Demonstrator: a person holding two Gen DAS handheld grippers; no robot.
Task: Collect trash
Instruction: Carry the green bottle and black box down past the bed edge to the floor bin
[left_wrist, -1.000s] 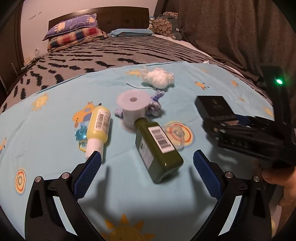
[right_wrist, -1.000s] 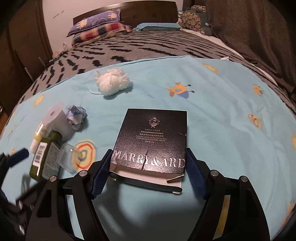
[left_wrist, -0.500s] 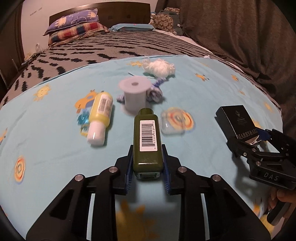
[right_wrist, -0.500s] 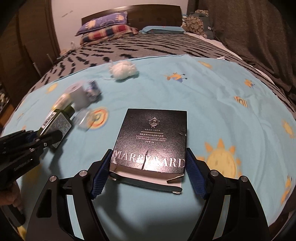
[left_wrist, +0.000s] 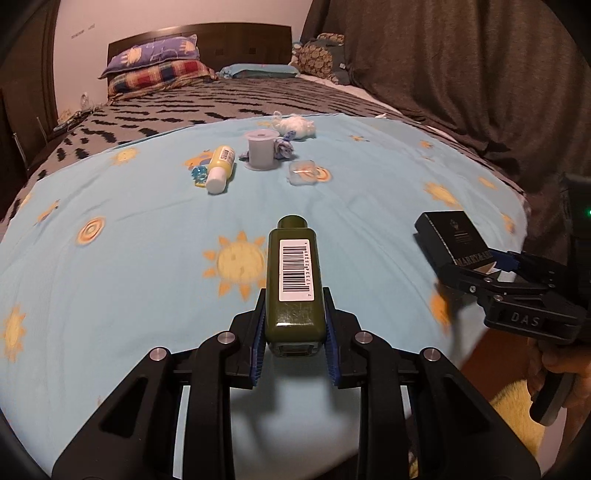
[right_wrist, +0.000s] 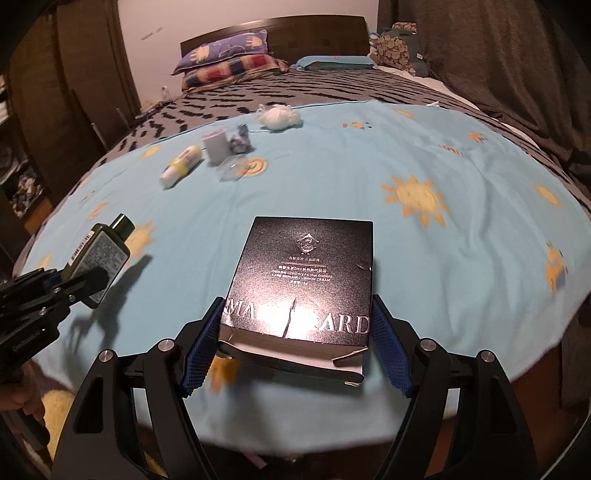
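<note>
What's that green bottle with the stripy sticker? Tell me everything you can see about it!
The green bottle is dark olive, flat-sided with rounded corners and a short round cap of the same colour. It looks like shiny plastic. A white barcode sticker sits on one face, and the right wrist view shows a label of small print on another. The left claw is shut on its bottom end, blue pads pressing both sides, cap pointing away. It is held up over the blue sun-patterned sheet, and only the claw touches it.

A light blue sheet (left_wrist: 147, 258) with sun prints fills mid-frame over a grey zigzag blanket (left_wrist: 184, 107). Upper left, two pillows (left_wrist: 155, 66) lean on a dark headboard (left_wrist: 240, 35). A brown curtain (left_wrist: 461, 55) hangs upper right.
</note>
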